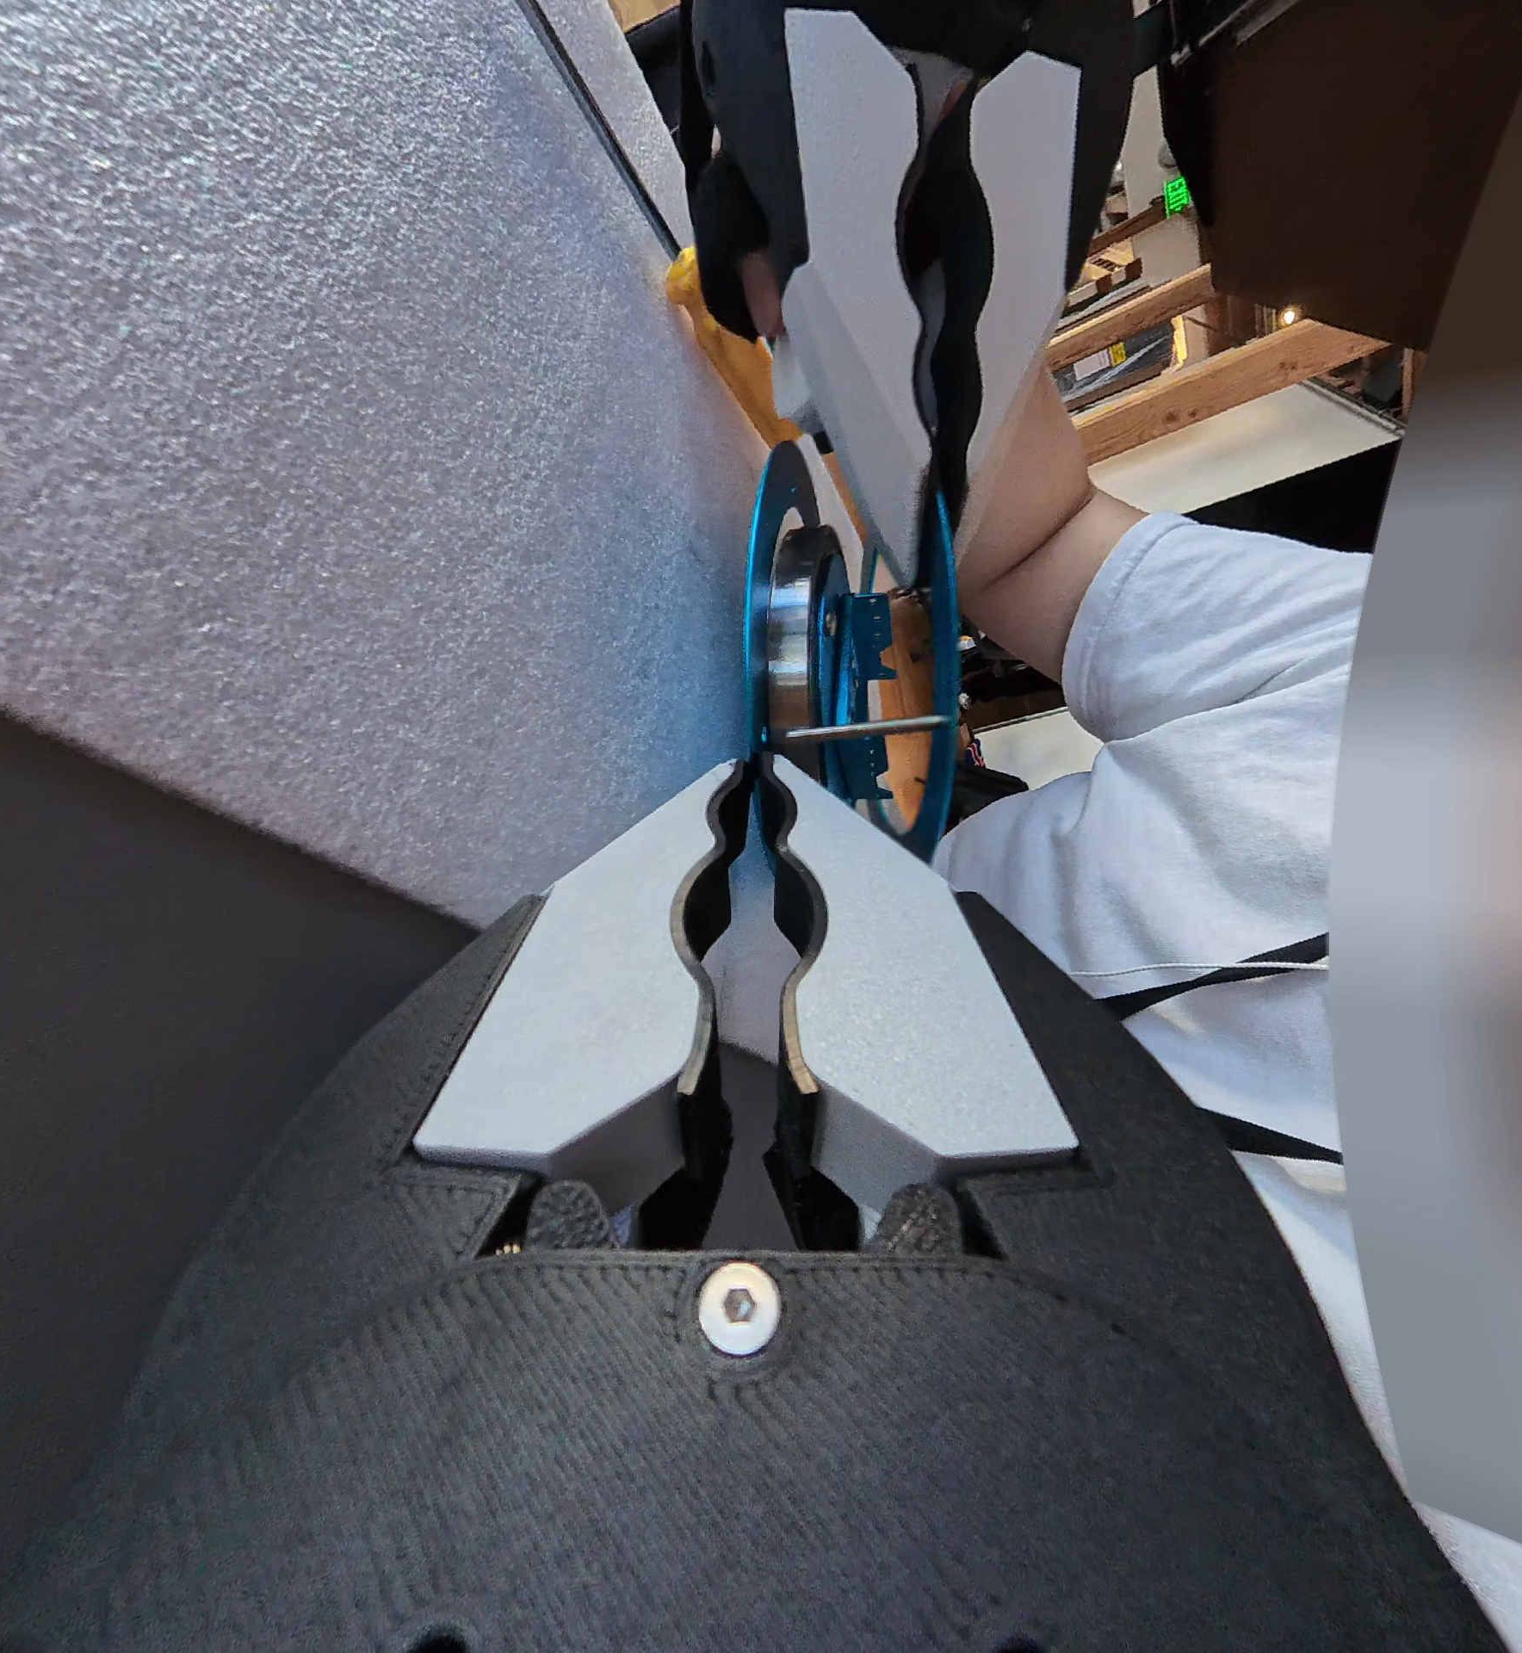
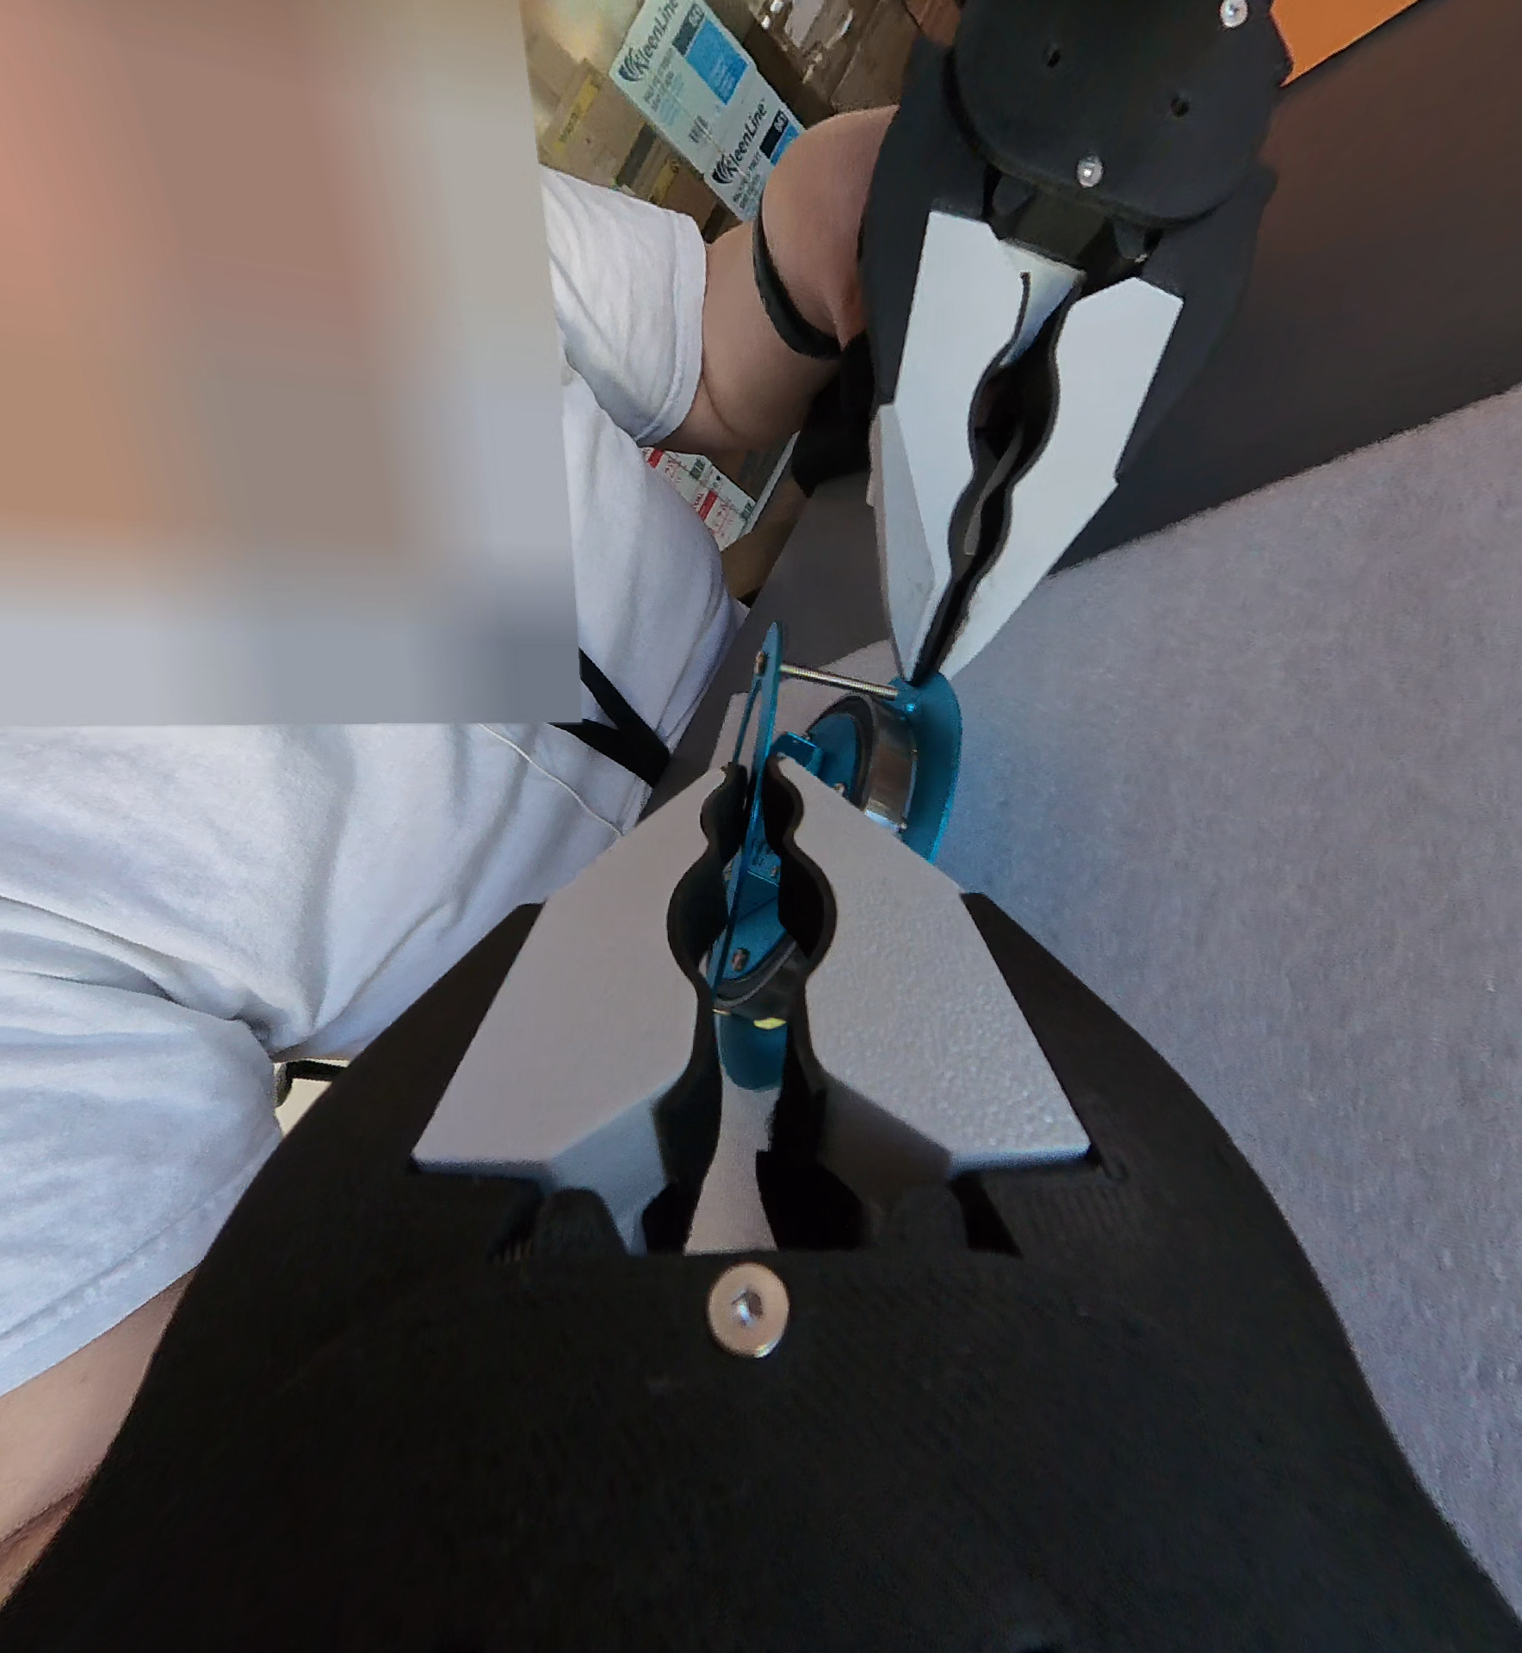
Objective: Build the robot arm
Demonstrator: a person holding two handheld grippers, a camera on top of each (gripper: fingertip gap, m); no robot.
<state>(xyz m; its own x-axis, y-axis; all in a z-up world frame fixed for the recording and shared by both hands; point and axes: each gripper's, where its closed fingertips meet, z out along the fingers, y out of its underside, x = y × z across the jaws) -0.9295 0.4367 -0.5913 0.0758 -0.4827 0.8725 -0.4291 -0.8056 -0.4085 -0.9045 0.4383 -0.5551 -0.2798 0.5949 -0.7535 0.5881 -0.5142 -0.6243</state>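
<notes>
A blue metal assembly (image 1: 856,644) has two round plates joined by a thin steel rod (image 1: 865,729), with a steel ring (image 1: 789,617) between them. My left gripper (image 1: 753,765) is shut on the rim of the plate (image 1: 753,572) nearest the foam. My right gripper (image 1: 927,528) comes in from above, shut on the other plate (image 1: 945,644). In the right wrist view my right gripper (image 2: 753,774) clamps the thin blue plate (image 2: 762,689) edge-on. My left gripper (image 2: 918,671) pinches the blue disc (image 2: 941,733) by the rod (image 2: 838,680).
A grey foam mat (image 1: 337,402) lies under the assembly, on a dark table (image 1: 113,984). A yellow object (image 1: 722,340) lies on the mat behind the right gripper. A person in a white shirt (image 1: 1187,760) stands close. Cardboard boxes (image 2: 704,98) and wooden shelving (image 1: 1187,358) stand behind. The gap from one gripper's tips to the other's is roughly 5 cm.
</notes>
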